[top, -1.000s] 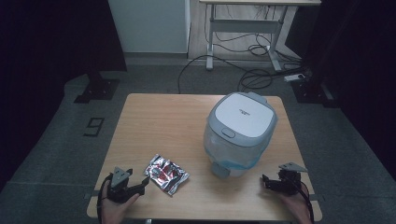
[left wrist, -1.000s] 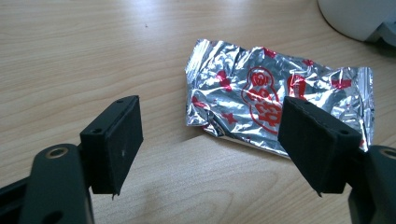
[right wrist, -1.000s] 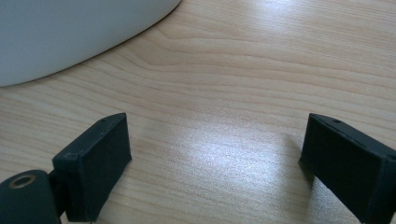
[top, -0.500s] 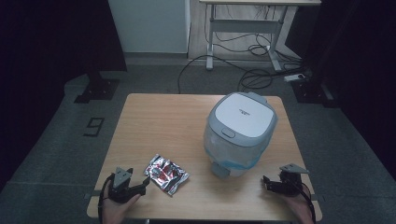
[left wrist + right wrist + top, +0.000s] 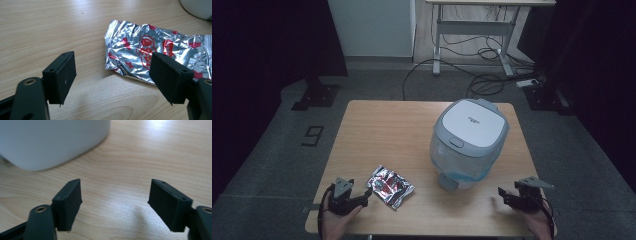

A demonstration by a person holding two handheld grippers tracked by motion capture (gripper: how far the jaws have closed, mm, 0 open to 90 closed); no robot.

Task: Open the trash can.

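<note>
Now, at lower left, the left gripper (image 5: 365, 194) stands spread, just short of the untouched foil packet (image 5: 390, 186); at lower right, the right gripper (image 5: 504, 195), empty, has just narrowed slightly. Farther up, right of centre, the lidded white appliance (image 5: 468, 140) stays closed: nothing begun.

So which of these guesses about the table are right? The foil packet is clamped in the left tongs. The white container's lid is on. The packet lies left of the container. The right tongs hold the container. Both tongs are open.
1. The foil packet is clamped in the left tongs: false. It lies on the table, just beyond the open jaws.
2. The white container has its lid on: true.
3. The packet lies left of the container in the high view: true.
4. The right tongs hold the container: false. They are empty, short of it, their jaws just closing a little.
5. Both tongs are open: true.
</note>
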